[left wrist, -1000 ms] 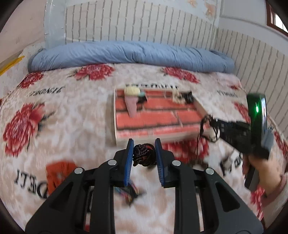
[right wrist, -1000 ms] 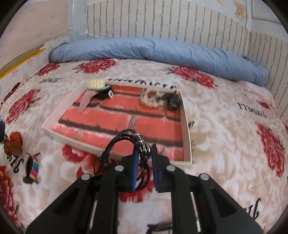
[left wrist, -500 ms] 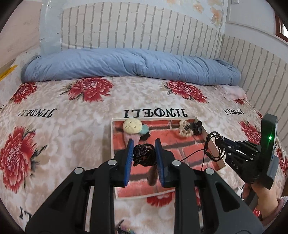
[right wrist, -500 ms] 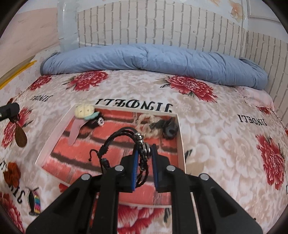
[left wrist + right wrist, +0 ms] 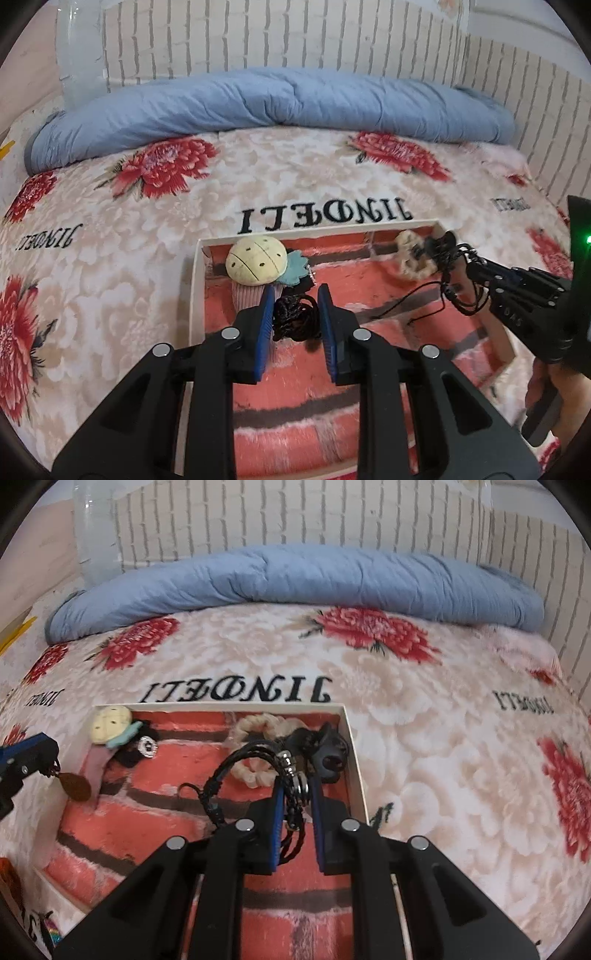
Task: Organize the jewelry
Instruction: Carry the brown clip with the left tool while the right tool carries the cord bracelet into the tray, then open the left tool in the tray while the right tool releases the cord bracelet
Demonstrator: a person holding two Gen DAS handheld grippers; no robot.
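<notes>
A: What takes up most of the view?
B: A bed (image 5: 424,716) under a cream blanket printed with red flowers and black lettering. A rolled blue quilt (image 5: 295,579) lies along its far edge, against a brick-pattern wall.

A: And where do the jewelry pieces go?
B: In a shallow white-walled tray (image 5: 194,291) lined with a red brick print, lying on the blanket right under both claws.

A: What is the left claw (image 5: 295,314) doing?
B: It is clamped on a knotted dark cord bundle (image 5: 293,321) above the tray's left part. From the other camera a brown teardrop pendant (image 5: 75,786) hangs below its tip.

A: The right claw (image 5: 297,797)?
B: Nearly closed, pinching a black braided bracelet (image 5: 255,760) with metal beads. Its loop arches up and to the left, with loose cord ends dangling over the tray.

A: Anything crowding them?
B: Yes. A cream and pink cupcake-shaped piece (image 5: 256,264) with a teal leaf lies in the far left corner, just beyond the left claw's tips. A cream braided ring (image 5: 258,749) and a black lump (image 5: 325,749) fill the far right corner, directly ahead of the right claw. A small silver round piece (image 5: 147,746) rests beside the cupcake.
</notes>
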